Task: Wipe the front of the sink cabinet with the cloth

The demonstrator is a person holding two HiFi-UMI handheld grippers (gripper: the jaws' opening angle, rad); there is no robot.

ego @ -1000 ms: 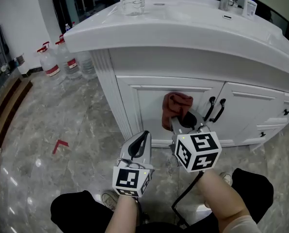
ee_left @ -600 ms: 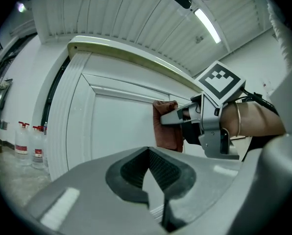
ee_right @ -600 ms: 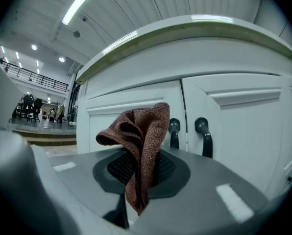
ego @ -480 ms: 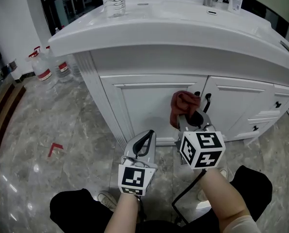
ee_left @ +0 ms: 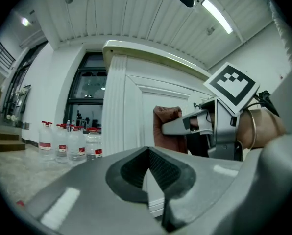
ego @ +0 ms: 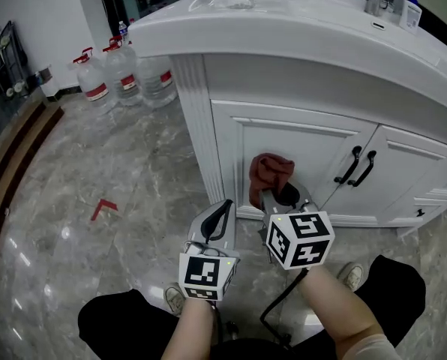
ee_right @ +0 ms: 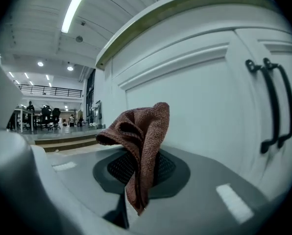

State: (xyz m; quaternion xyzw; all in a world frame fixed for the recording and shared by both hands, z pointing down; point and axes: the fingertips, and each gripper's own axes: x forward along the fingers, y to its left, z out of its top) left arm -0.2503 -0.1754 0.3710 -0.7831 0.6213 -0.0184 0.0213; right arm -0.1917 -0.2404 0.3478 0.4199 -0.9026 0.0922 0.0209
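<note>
At far left the water jugs (ego: 122,77) stand on the floor beside the end of the sink cabinet (ego: 208,88), well apart from the work area. The left gripper (ego: 225,207) hangs low in front of the cabinet base, not touching it; its fingers (ee_left: 131,168) are pressed together with nothing between them, so it plays no part in the wipe. Just to its right, the right gripper (ego: 277,195) has its fingers (ee_right: 170,173) clamped on the cloth (ego: 268,171), which bunches upward from the grip and rests against the lower middle of the left door (ego: 306,137). Compared with half a second ago, the cloth has travelled leftward across this door: it was then just beside the black handles (ego: 358,165), and it now sits well apart from them, toward the fluted corner post. The head view has also swung left, bringing more floor and the jugs into frame. Judged from this, one sideways stroke over the lower panel is under way, and the wipe is only partly done: the upper part of this door, the right door and the drawers further right appear to need coverage yet
</note>
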